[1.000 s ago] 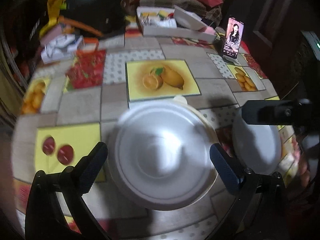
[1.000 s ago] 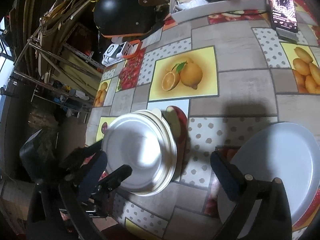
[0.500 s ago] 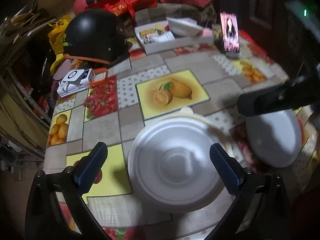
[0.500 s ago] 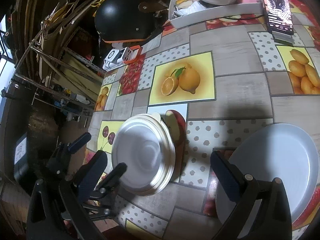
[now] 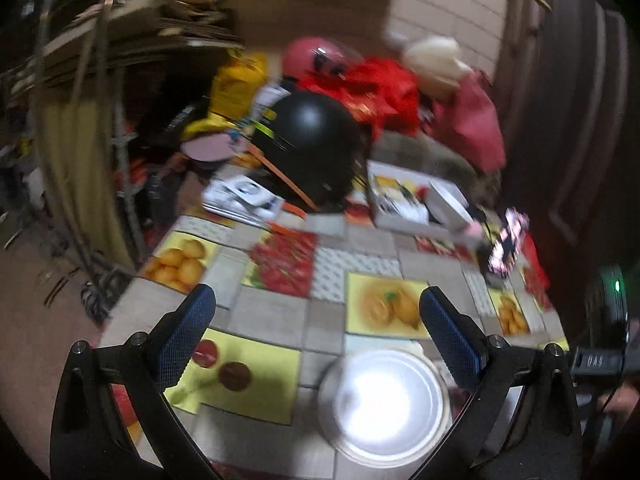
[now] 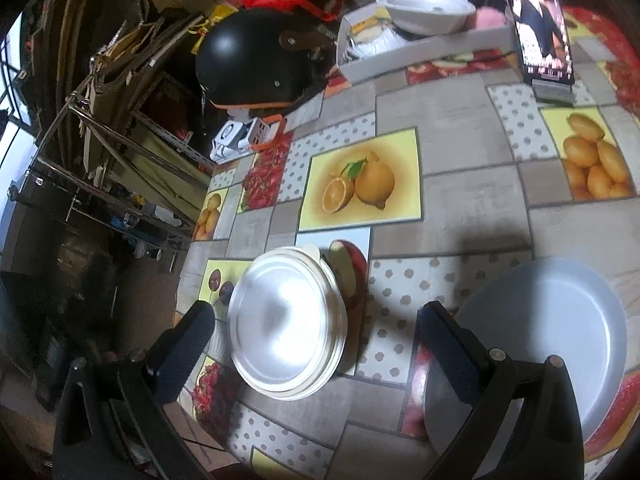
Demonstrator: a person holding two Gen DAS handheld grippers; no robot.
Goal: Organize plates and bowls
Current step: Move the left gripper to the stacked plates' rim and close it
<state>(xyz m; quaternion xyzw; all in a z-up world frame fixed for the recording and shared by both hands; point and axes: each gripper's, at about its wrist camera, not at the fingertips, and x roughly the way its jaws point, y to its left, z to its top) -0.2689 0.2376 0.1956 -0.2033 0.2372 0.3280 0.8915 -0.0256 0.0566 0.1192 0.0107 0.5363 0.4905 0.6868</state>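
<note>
left gripper (image 5: 316, 320) released, empty, above table (image 6: 460, 196). right gripper (image 6: 316, 332) released, empty; stacked plates (image 6: 286, 324) lie between its fingers, large plate (image 6: 552, 328) beside right finger. farther: black helmet (image 6: 252, 64), white bowl (image 6: 426, 6) in box.

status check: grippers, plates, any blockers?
Left gripper open, empty. Right gripper open, empty. Plate stack on table; grey plate apart. Nothing between them.

No readable text anywhere; marks on the black device (image 5: 596, 360) at right too blurred to read.
</note>
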